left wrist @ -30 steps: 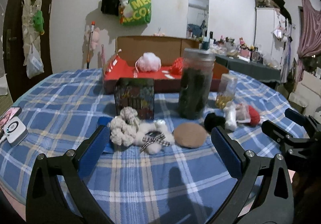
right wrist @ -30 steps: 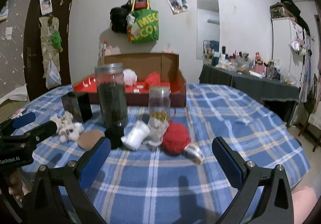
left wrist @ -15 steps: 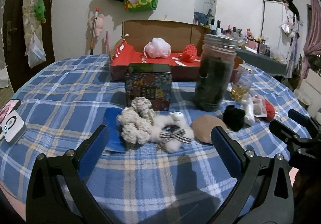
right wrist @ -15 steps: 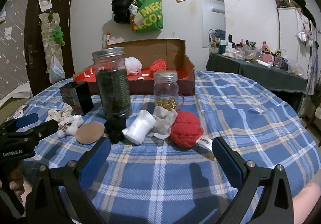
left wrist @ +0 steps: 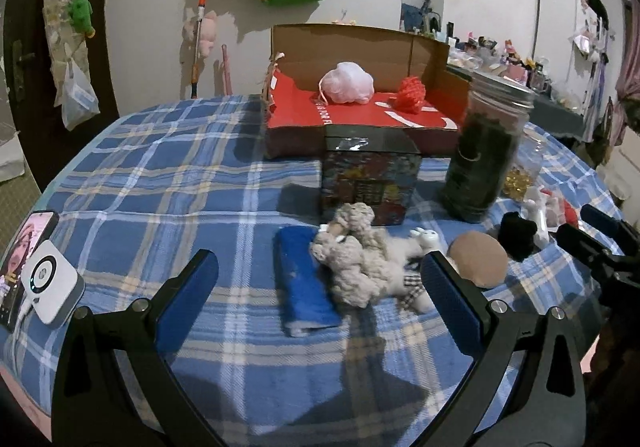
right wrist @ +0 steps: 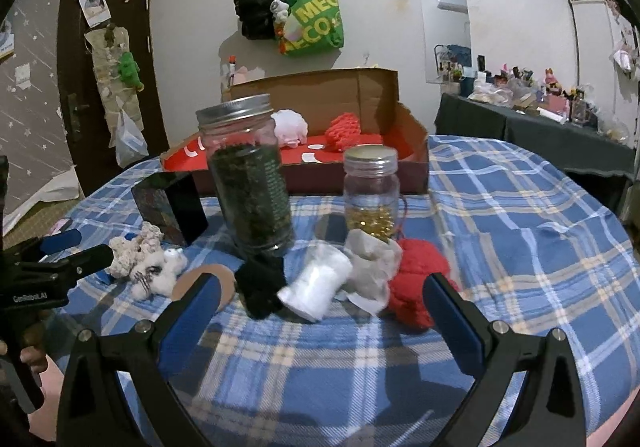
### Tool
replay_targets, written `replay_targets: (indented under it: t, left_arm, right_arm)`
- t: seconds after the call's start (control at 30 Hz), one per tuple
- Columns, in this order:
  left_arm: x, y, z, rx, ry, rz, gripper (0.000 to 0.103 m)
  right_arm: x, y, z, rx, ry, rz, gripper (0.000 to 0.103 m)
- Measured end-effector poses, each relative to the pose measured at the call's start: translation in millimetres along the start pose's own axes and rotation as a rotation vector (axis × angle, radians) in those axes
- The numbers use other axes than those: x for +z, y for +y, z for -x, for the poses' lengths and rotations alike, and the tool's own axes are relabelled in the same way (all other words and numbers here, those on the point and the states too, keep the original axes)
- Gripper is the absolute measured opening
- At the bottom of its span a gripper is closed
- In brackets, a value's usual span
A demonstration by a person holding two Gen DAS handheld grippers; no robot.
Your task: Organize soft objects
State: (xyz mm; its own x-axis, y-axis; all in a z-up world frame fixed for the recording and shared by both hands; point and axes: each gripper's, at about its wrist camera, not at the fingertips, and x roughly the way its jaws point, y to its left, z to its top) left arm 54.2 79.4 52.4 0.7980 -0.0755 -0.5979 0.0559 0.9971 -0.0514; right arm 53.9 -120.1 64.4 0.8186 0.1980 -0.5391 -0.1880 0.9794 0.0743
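left tongs [left wrist: 318,279] spread wide, empty; right tongs [right wrist: 320,297] likewise.

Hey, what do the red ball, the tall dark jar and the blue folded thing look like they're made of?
Red ball: probably knitted or crocheted yarn, matte with a bumpy looped surface. Tall dark jar: clear glossy glass, going by its reflections, with a silvery metal lid. Blue folded cloth: likely fleece or microfibre, matte and fuzzy.

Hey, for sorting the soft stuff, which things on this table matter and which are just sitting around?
Belongs to the job:
blue cloth
beige knitted toy
black fuzzy piece
red knitted ball
cardboard box

Just lying about:
dark-filled jar
small jar
patterned tin
phone
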Motion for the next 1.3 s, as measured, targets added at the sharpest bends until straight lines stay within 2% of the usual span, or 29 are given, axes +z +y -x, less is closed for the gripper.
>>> replay_targets:
  t: [0.13,0.37,0.4,0.47,0.53,0.73,0.97,1.1,1.2,1.3]
  left_arm:
    - [6,7,-3,-0.028,0.028,-0.025,0.103]
    - [5,23,-11,-0.023,0.092,-0.095,0.103]
    - [5,25,-12,-0.029,0.102,-0.097,0.103]
    - [2,29,-17,-0.039,0.130,-0.098,0.103]
    - [1,29,-21,-0.048,0.151,-0.100,0.103]
    - [0,25,-27,-0.029,0.168,-0.140,0.103]
    - [2,35,-26,0.060,0.175,-0.185,0.103]
    - [3,34,-28,0.018,0.182,-0.166,0.103]
    - [2,25,-34,0.033,0.181,-0.205,0.097]
    - [3,22,-39,0.012,0.193,-0.206,0.085]
  right_arm:
    - [4,4,-6,0.018,0.012,-0.003,0.097]
    - [6,4,-15,0.035,0.051,-0.018,0.086]
    - [7,4,-16,0.034,0.053,-0.021,0.084]
    - [8,4,-18,0.038,0.059,-0.022,0.071]
    - [9,3,-20,0.047,0.071,-0.027,0.065]
    - [11,6,-23,0.044,0.076,-0.024,0.064]
    - [9,1,-23,0.051,0.089,-0.032,0.063]
    - [8,4,-24,0.053,0.092,-0.013,0.055]
    - [7,6,-24,0.055,0.091,-0.005,0.054]
    - [7,8,-24,0.053,0.090,0.004,0.051]
